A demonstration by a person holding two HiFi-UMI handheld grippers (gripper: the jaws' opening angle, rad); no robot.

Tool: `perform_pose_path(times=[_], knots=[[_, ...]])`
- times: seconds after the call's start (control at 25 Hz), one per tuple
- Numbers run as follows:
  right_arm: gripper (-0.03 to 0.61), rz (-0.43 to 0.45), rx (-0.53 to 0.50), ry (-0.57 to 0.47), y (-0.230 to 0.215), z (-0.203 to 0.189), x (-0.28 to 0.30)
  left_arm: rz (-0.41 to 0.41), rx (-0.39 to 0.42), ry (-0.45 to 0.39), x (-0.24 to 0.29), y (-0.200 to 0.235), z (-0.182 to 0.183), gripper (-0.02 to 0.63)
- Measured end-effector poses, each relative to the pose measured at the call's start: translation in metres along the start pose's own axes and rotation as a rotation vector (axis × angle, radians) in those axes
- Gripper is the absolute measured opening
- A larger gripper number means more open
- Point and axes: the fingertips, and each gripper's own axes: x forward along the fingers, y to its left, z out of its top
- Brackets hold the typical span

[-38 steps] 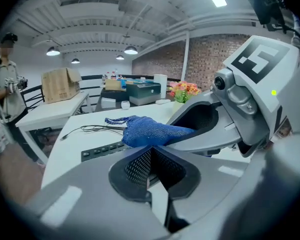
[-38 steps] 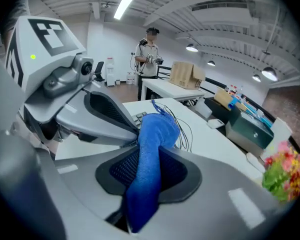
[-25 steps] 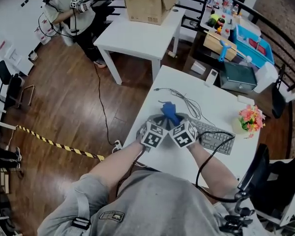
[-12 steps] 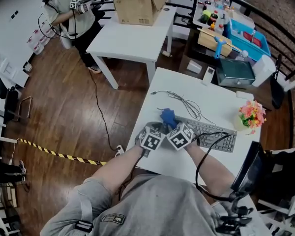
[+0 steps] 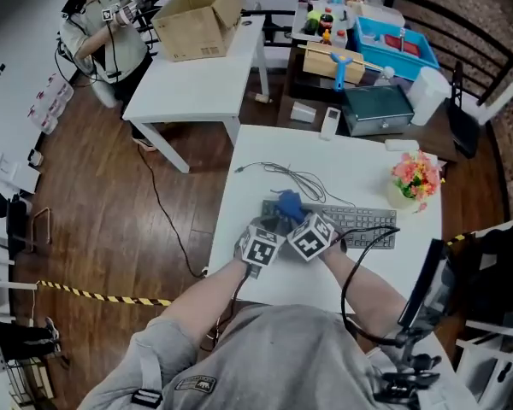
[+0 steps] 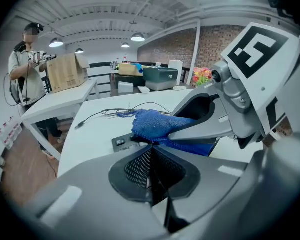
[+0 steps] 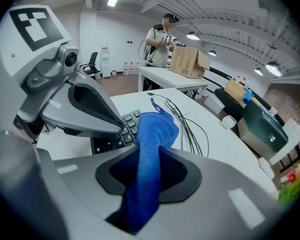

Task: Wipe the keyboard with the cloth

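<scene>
Clamping the crumpled blue terry cloth (image 7: 152, 134), the right gripper (image 7: 149, 166) holds it over the flat grey keyboard's (image 5: 359, 225) left end. The left gripper's (image 6: 151, 171) jaws meet, empty. Wiping looks barely begun.

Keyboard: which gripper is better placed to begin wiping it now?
Right. The right gripper is shut on the cloth, whose free end is over the keyboard. The left gripper is shut on nothing, close beside it.
</scene>
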Motion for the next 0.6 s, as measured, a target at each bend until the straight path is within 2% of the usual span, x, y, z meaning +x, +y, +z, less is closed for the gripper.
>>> perform_pose_path(times=[0.6], knots=[[0.112,-0.109,0.167,0.025,-0.091,-0.103,-0.057,-0.146,0.12,0.012,0.056,-0.122,0.051,-0.006]])
